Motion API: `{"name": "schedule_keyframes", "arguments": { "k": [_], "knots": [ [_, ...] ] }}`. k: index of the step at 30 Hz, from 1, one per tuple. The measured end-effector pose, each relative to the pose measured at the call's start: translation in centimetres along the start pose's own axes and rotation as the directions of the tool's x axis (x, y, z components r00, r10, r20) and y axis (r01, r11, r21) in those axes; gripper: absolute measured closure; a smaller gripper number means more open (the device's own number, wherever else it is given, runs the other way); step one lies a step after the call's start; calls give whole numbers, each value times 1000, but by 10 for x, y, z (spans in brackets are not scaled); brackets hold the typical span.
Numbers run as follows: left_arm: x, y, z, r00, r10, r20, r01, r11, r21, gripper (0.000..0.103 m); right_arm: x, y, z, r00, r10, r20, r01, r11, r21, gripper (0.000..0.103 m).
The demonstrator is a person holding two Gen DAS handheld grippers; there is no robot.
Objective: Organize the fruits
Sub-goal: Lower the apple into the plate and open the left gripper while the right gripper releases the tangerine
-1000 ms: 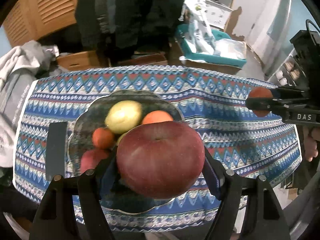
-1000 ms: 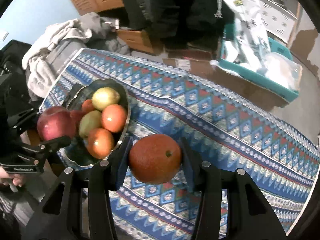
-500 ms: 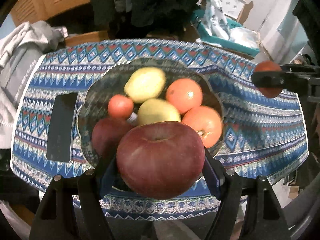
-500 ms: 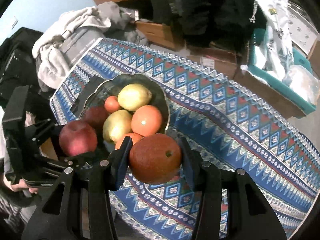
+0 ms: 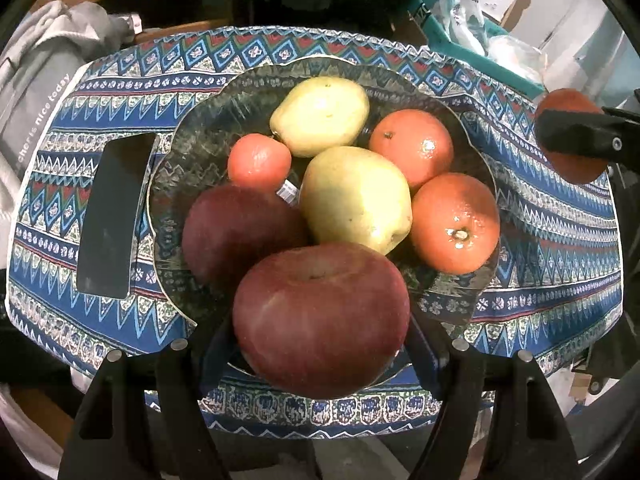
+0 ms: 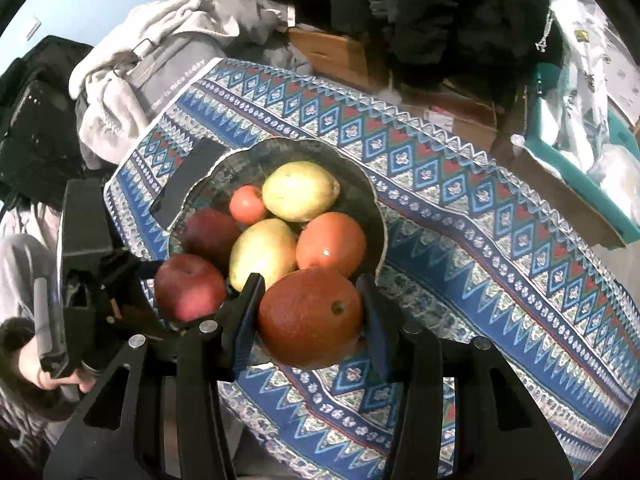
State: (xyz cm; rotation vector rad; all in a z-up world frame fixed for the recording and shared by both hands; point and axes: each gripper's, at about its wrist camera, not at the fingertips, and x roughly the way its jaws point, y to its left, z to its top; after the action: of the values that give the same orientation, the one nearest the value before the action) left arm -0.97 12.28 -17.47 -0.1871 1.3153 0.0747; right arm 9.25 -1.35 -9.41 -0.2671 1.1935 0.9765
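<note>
My left gripper is shut on a big red apple and holds it over the near rim of a dark glass bowl. The bowl holds two yellow-green pears, two oranges, a small tomato and another red apple. My right gripper is shut on a dark orange, above the cloth at the bowl's near right edge. It also shows at the right of the left wrist view. The held red apple shows in the right wrist view.
The bowl stands on a blue patterned cloth over a small table. A black phone lies left of the bowl. Grey clothes and a bag sit beyond the table's left end, a teal bin at the right.
Both grippers have moved in toward the bowl with their fruit. The bowl has grown larger in both views and now lies right under the left gripper's apple.
</note>
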Motion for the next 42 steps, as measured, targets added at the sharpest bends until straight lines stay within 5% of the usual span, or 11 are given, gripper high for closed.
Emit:
{"name": "schedule_keyframes", "arguments": {
  "k": [9, 15, 26, 42],
  "knots": [
    [-2, 0, 3, 1000, -19, -6, 19, 1000, -16, 25, 14, 9, 9, 1000, 18, -16, -18, 1000, 2, 56],
    [-27, 15, 6, 996, -66, 55, 70, 995, -74, 25, 25, 9, 16, 999, 42, -24, -41, 999, 22, 56],
    [-54, 53, 24, 984, 26, 174, 8, 982, -191, 25, 48, 26, 35, 998, 58, -40, -57, 998, 14, 56],
    [-51, 73, 30, 983, 44, 181, 2, 969, -247, 25, 75, 26, 42, 997, 23, -72, -21, 999, 33, 50]
  ]
}}
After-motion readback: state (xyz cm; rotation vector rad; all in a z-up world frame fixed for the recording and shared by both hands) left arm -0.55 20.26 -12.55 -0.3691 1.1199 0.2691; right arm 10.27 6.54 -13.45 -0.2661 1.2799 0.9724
